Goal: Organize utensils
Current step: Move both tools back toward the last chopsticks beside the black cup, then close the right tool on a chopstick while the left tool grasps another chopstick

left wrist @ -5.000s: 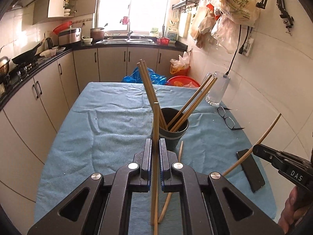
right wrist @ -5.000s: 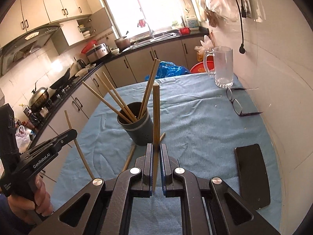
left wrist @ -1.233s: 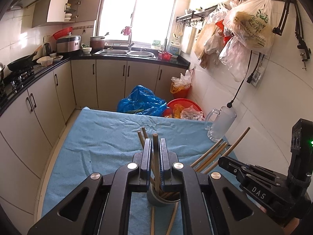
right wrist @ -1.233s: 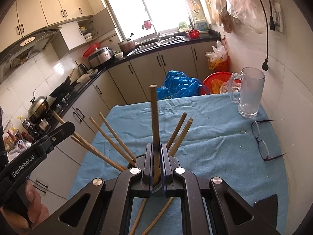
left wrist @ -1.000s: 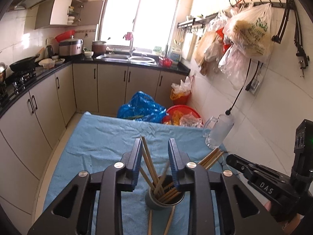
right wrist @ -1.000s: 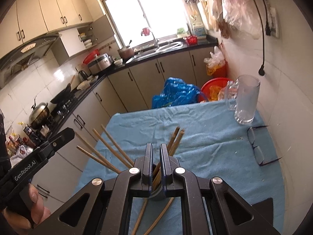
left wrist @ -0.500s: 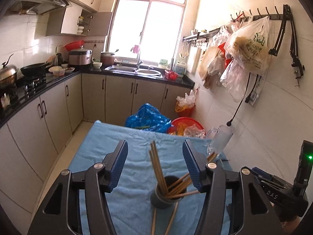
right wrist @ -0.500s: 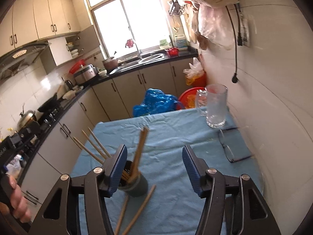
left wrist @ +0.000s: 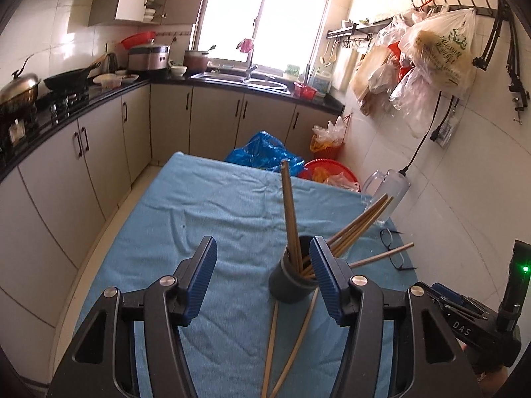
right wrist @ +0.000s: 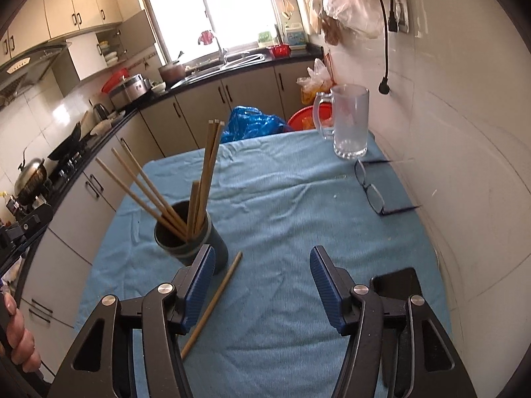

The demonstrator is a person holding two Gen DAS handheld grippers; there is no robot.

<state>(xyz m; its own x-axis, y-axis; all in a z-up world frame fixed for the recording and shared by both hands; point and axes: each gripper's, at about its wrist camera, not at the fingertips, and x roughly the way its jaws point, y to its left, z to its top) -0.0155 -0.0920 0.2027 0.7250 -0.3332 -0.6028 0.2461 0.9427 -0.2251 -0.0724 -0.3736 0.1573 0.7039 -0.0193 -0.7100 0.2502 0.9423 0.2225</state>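
Note:
A dark round cup (left wrist: 290, 285) stands on the blue cloth and holds several wooden chopsticks (left wrist: 289, 212), some upright, others fanned out to the right. Two loose chopsticks (left wrist: 292, 345) lie on the cloth in front of it. My left gripper (left wrist: 262, 247) hovers just before the cup, open, with nothing pressed between its pads. In the right wrist view the cup (right wrist: 186, 252) sits at the left finger's tip, and one loose chopstick (right wrist: 217, 295) lies beside it. My right gripper (right wrist: 262, 253) is open over bare cloth and holds nothing.
A glass mug (right wrist: 351, 126), a pair of glasses (right wrist: 371, 189) and a black phone (right wrist: 401, 285) lie along the table's right side by the tiled wall. A person's hand (right wrist: 15, 341) shows at the left edge. Kitchen cabinets run along the left.
Both grippers have let go of the chopsticks they held over the cup and have opened wide. Both have drawn back and sunk lower, so the cup now looks farther off.

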